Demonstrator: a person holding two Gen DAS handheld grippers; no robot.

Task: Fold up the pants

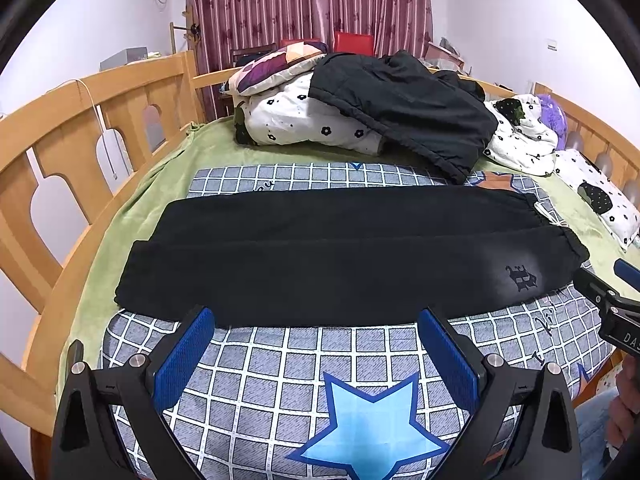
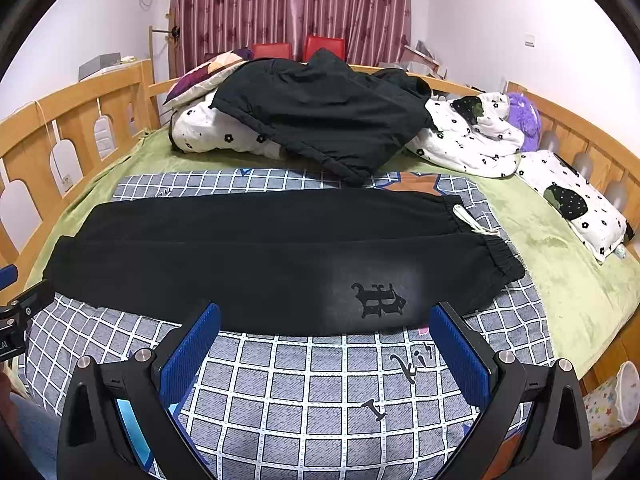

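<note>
Black pants (image 1: 340,252) lie flat across the checked blanket, legs side by side, cuffs to the left and elastic waistband with white drawstring to the right. They show in the right wrist view (image 2: 260,256) with a dark logo near the waist. My left gripper (image 1: 316,320) is open and empty, just short of the pants' near edge at mid-leg. My right gripper (image 2: 324,316) is open and empty, at the near edge below the logo. Each gripper shows at the edge of the other's view.
A grey checked blanket (image 1: 280,364) with a blue star covers a green sheet. A black jacket (image 1: 404,108) lies on white flowered bedding (image 1: 288,120) behind the pants. Wooden rails (image 1: 80,128) ring the bed. A pillow (image 2: 576,200) lies at the right.
</note>
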